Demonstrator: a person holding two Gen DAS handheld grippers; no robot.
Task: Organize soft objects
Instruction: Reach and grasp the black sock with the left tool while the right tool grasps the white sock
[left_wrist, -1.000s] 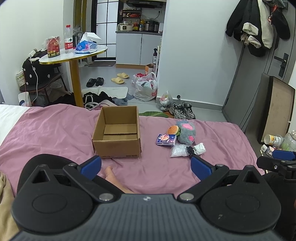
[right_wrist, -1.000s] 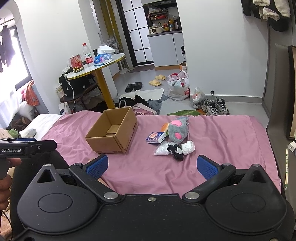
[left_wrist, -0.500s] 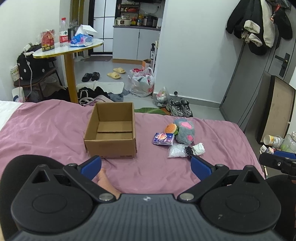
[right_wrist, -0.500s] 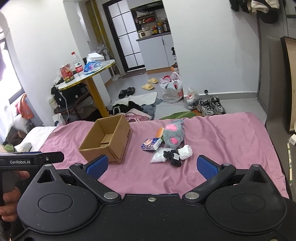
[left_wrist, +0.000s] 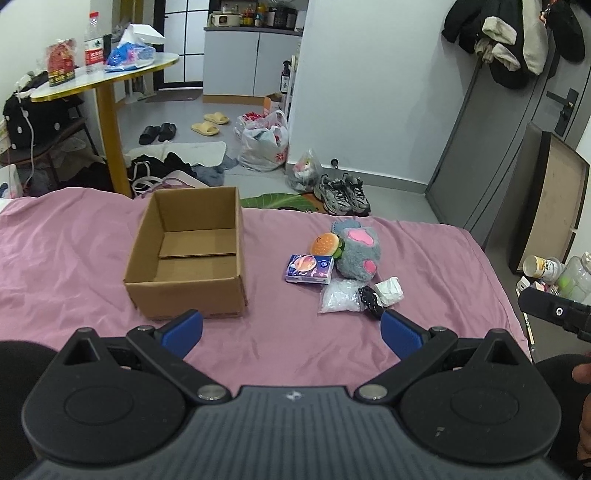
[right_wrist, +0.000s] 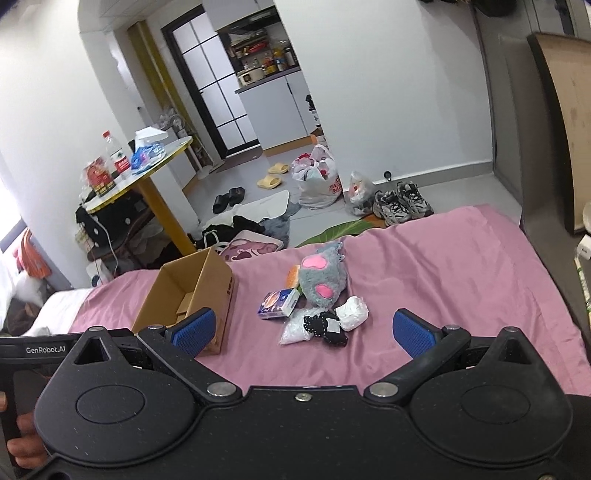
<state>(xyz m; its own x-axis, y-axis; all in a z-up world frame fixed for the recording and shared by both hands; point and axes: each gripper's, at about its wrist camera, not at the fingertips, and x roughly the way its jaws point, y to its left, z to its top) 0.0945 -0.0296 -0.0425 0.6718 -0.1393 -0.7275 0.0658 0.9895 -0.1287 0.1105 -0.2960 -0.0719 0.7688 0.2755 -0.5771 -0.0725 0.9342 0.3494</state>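
From the left wrist camera, the left gripper (left_wrist: 291, 330) hangs over the pink bedsheet (left_wrist: 74, 258) with its blue-padded fingers (left_wrist: 183, 331) spread wide and nothing between them. Ahead stands an open cardboard box (left_wrist: 188, 258), empty inside. Well to its right lies a cluster: a grey plush paw (left_wrist: 358, 254) with a small burger toy (left_wrist: 325, 243) touching it, a tissue pack (left_wrist: 309, 268), a clear plastic bag (left_wrist: 340, 301), a black item (left_wrist: 370, 301) and a white wad (left_wrist: 389, 290). From the right wrist camera, the right gripper (right_wrist: 304, 330) is likewise wide open and empty, with the same box (right_wrist: 192, 291) to its left and the plush paw (right_wrist: 323, 278), tissue pack (right_wrist: 279, 304) and white wad (right_wrist: 354, 313) straight ahead.
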